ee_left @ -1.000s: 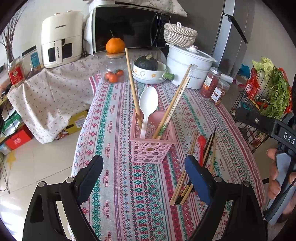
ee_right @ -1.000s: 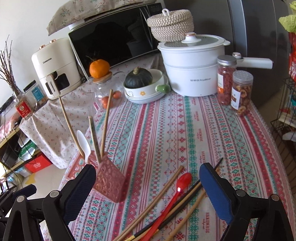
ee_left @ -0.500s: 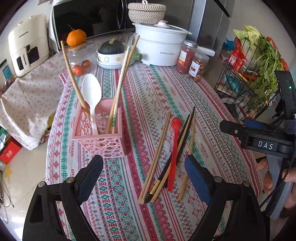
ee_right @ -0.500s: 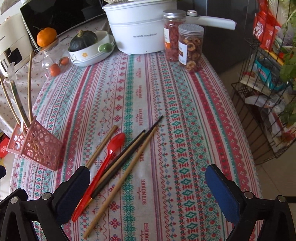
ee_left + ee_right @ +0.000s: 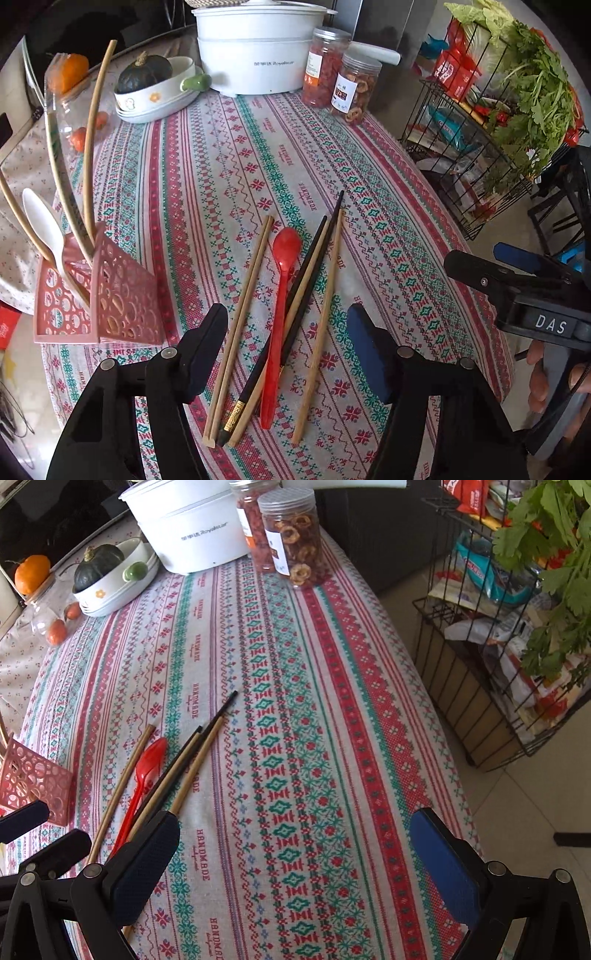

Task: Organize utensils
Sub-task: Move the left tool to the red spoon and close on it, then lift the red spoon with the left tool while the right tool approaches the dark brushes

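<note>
We hold the left tongs (image 5: 286,354) over a loose bundle lying flat on the striped worktop (image 5: 369,155) near its front edge: a red spoon (image 5: 281,306), a pair of light chopsticks (image 5: 242,317) touching along their length, a black chopstick (image 5: 314,258) and a single wooden chopstick (image 5: 321,317). The jaws are closing, straddling the bundle without pressing on it. The pink basket (image 5: 122,295) stands toward the left edge of the worktop, holding a white spoon (image 5: 42,225) and leaning chopsticks. Our right tongs (image 5: 295,849) are spread wide over bare cloth toward the right edge, grasping nothing.
</note>
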{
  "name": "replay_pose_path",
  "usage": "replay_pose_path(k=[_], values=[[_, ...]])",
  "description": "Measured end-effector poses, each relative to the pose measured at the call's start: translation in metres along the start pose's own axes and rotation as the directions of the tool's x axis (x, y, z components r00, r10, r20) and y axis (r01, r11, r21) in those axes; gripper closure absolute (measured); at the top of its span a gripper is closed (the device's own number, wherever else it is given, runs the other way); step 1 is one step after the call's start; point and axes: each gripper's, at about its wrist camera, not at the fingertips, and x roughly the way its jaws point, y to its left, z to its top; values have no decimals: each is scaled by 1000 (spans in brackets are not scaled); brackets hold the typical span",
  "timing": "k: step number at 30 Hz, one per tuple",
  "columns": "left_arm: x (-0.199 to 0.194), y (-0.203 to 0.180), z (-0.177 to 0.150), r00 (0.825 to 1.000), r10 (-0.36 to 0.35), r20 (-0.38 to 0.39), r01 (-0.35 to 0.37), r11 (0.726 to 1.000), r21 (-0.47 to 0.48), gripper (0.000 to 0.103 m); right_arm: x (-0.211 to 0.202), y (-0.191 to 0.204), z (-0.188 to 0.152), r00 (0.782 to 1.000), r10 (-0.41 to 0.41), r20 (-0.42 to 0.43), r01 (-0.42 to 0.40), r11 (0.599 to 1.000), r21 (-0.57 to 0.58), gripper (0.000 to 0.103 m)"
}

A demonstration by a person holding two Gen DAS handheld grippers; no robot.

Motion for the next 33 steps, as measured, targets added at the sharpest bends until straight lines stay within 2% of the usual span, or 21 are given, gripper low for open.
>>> replay_pose_path(k=[2,8,11,16,21,24,28,33], values=[[14,1,9,1000,-6,-19,6,1000,-16,51,4,-1,1,1000,-13,-9,13,1000,-16,1],[54,0,33,998,18,-64,-20,999,-28,71,10,0,2,1000,-1,-21,0,999,-35,1],[70,3,43,996,17,-90,-22,998,-52,76,10,1,2,1000,8,-21,-8,999,-43,1],[92,2,53,990,30,-135,-38,998,-55,76,11,0,5,999,22,-23,-23,999,-35,1],[98,4,60,990,31,-135,-42,996,-78,76,14,1,6,999,25,-33,-26,999,-33,1],[91,7,59,994,35,-107,-44,995,-85,77,17,1,6,999,19,-42,-20,999,-25,1],[63,11,48,999,33,-21,-34,997,-62,77,22,2,6,998,12,-55,-13,1000,-19,1],[15,22,25,996,-13,85,19,997,-69,77,33,14,7,998,-4,-70,2,999,-36,1]])
